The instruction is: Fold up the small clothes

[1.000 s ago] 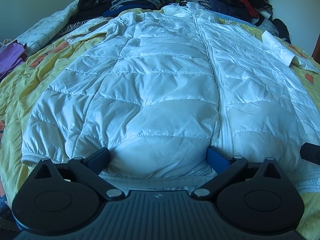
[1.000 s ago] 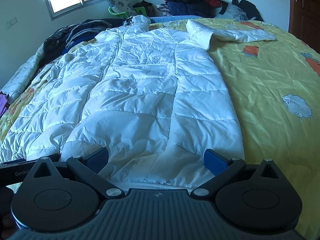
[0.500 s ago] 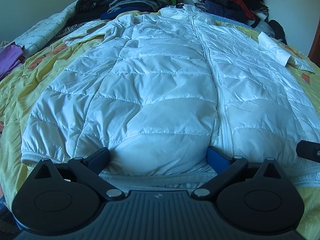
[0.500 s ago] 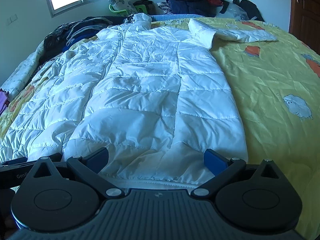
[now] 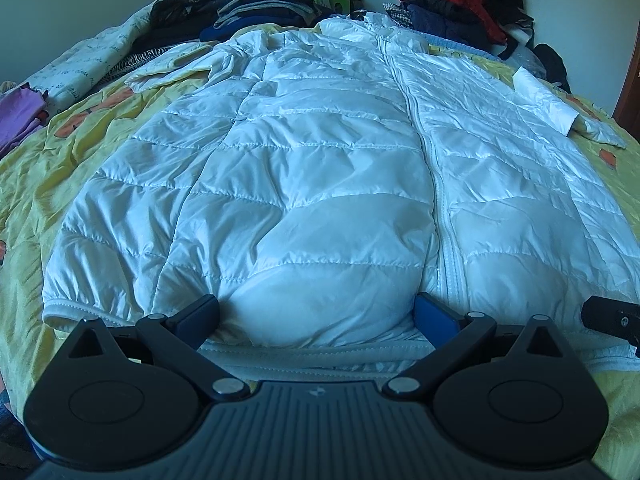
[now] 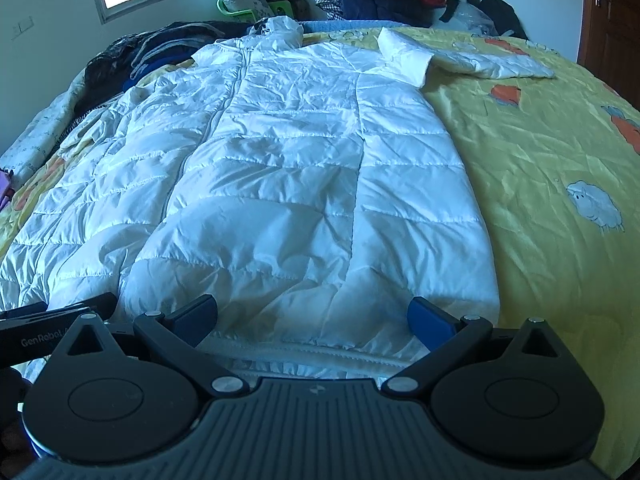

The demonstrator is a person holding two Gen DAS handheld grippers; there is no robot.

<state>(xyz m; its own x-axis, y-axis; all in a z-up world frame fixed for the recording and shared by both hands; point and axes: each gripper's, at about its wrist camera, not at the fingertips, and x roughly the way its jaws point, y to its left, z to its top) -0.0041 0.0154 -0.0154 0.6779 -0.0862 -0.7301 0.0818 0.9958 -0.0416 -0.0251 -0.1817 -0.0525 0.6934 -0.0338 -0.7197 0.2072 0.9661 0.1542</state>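
Yellow bedspread point(image 6: 540, 168) under everything, clothes heaped point(image 5: 448, 4) at the far wall, and I've got the white puffer jacket point(image 5: 304, 184) spread flat, zipped, hem nearest me. My left gripper point(image 5: 316, 316) and right gripper point(image 6: 312, 316) sit at that hem, jaws spread wide, gripping nothing.

White jacket point(image 5: 320, 184): bottom hem partly hidden behind each hand-held gripper's body in both views. Bed point(image 6: 540, 168): edges cut off by the frame. Clothes pile point(image 5: 448, 4) at the bed's far edge too jumbled to itemise.
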